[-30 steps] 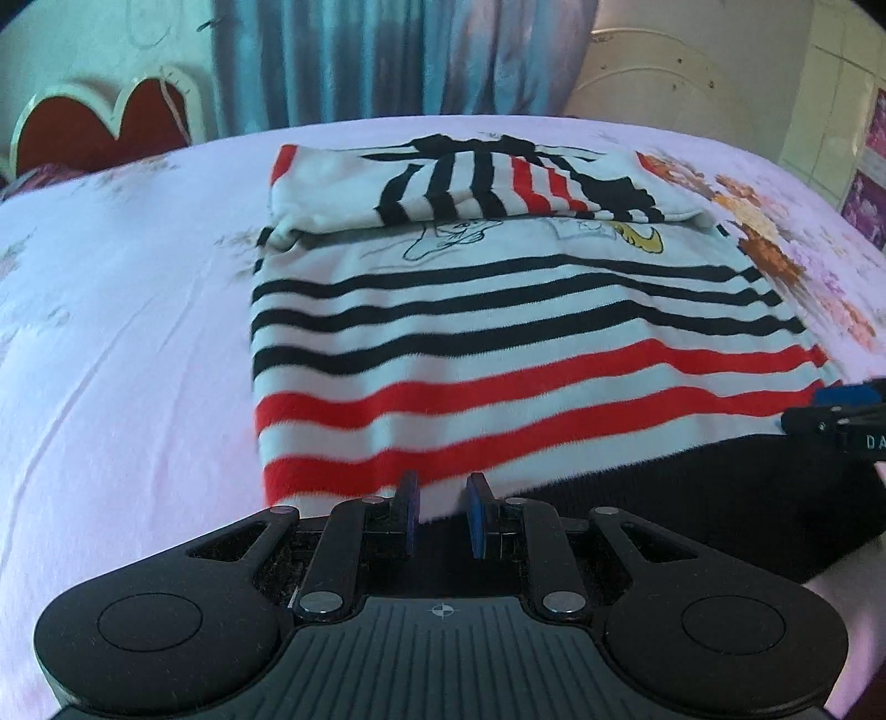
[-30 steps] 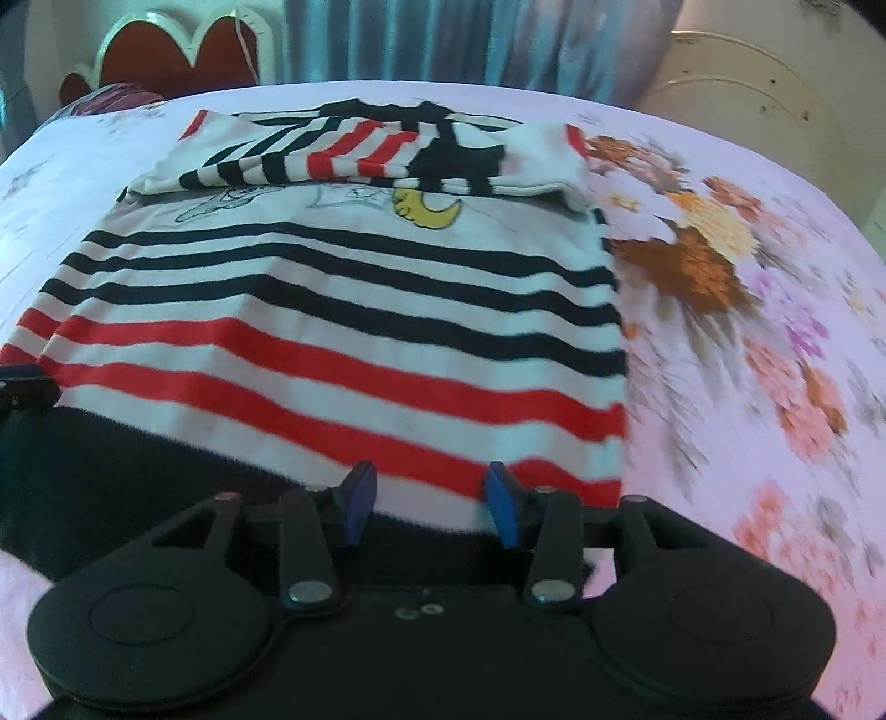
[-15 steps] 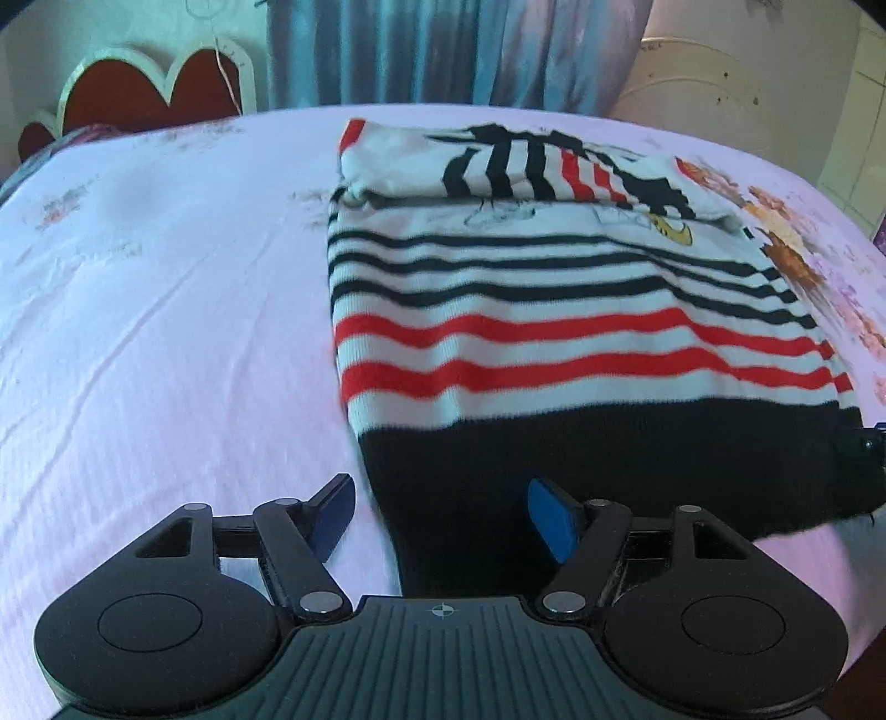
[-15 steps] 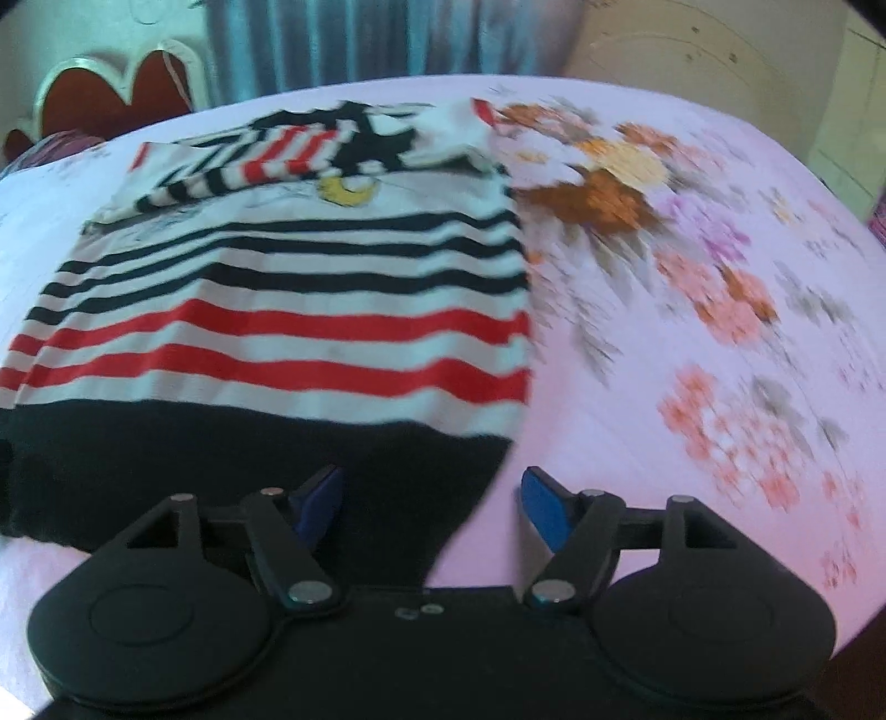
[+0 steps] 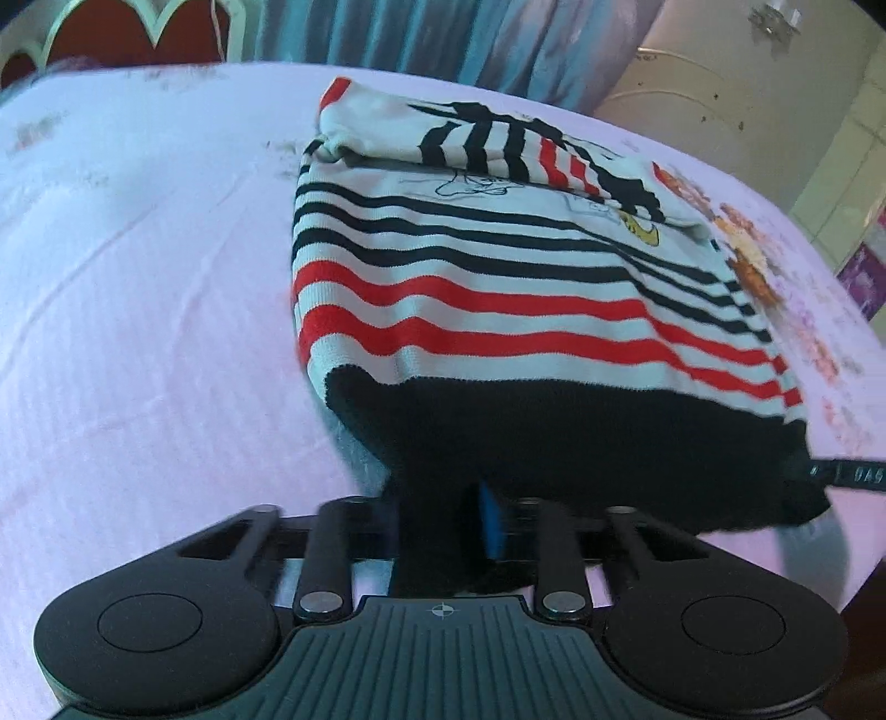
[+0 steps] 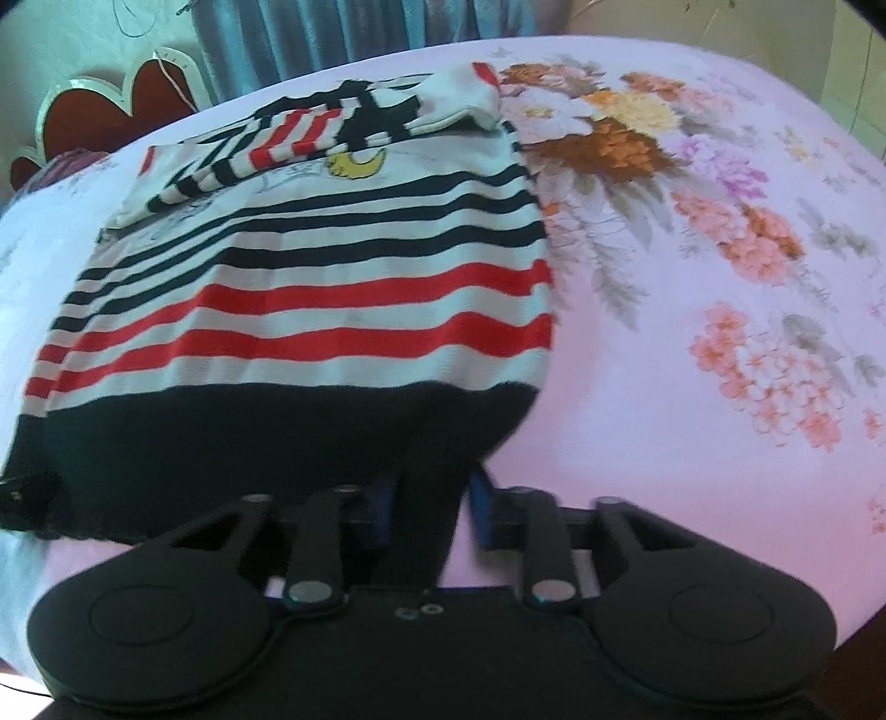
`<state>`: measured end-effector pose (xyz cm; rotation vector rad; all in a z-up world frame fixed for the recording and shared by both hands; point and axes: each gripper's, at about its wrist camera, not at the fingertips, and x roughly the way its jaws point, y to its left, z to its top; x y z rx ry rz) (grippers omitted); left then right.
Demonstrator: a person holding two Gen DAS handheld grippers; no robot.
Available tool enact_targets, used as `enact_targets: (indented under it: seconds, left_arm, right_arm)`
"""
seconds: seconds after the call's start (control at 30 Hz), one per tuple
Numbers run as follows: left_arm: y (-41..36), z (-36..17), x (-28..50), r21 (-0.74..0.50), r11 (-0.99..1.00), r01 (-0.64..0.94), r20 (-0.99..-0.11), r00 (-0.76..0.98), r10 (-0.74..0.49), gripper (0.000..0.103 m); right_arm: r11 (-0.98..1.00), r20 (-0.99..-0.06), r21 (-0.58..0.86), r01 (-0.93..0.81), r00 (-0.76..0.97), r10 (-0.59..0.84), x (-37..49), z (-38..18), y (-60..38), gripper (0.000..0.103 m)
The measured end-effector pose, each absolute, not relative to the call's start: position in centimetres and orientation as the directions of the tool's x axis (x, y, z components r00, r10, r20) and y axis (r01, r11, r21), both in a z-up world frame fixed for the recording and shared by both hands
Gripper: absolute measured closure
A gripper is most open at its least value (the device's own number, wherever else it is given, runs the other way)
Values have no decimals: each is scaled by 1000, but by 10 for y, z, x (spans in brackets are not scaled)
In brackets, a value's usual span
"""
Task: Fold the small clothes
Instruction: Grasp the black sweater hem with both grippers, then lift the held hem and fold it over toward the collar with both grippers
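Note:
A small sweater (image 5: 498, 310) with black and red stripes and a black hem band lies flat on the bed, its sleeves folded across the top. My left gripper (image 5: 443, 520) is at the near left hem corner. Its jaws are closing, with black hem fabric pinched between them and bunched up over one finger. My right gripper (image 6: 432, 509) is at the near right corner of the sweater (image 6: 332, 288). Its jaws are also closing, and the pads press on the black hem. Each gripper's tip shows at the edge of the other view.
The pink bedsheet (image 5: 138, 277) carries a flower print (image 6: 747, 249) on the right side. A red heart-shaped headboard (image 6: 149, 94) and a blue curtain (image 5: 415, 39) stand beyond the far edge. The bed's near edge runs just beneath both grippers.
Both grippers slid outward from the middle of the hem to its corners, opened wide, then closed on the black hem. The hem corners now bunch up between the fingers.

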<state>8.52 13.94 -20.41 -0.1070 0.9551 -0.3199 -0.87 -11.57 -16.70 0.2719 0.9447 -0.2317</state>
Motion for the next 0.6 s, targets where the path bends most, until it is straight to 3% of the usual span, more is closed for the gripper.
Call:
enact_targets:
  seconds: [0.07, 0.37, 0.6]
  left_arm:
    - [140, -203, 90, -261, 941, 216, -783, 523, -337, 96]
    - [139, -171, 102, -317, 910, 269, -706, 574, -415, 96]
    - [135, -133, 137, -346, 892, 291, -611, 651, -450, 97]
  right_arm:
    - [940, -823, 144, 309, 565, -59, -6, -166, -115, 92]
    - [933, -787, 222, 284, 617, -1, -6, -143, -125, 93]
    - [918, -709, 295, 265, 705, 25, 14, -105, -141, 93]
